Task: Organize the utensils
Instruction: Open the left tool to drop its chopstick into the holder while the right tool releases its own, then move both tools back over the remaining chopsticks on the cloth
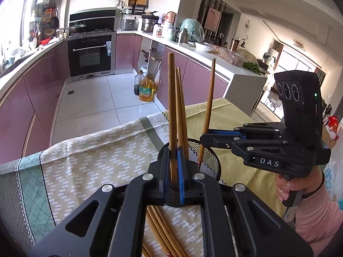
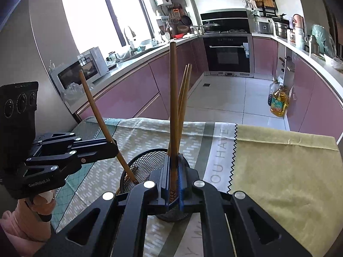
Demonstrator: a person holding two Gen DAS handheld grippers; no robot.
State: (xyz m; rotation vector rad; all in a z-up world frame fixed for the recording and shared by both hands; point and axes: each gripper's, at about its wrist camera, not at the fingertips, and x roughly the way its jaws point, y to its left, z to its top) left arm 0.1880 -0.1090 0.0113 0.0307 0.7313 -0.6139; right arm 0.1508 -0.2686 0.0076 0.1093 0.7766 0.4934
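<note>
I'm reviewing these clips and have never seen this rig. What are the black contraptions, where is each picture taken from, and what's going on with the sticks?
There is no robot: a person holds a black two-finger tool in each hand, each with a fisheye camera looking along its fingers. One picture is from the left tool, the other from the right tool, and each also shows the other tool from the side. Each tool is shut on one wooden chopstick, the left chopstick and the right chopstick, lower ends over a black mesh holder. Two chopsticks already stand in it. More chopsticks lie on the patterned tablecloth.
</note>
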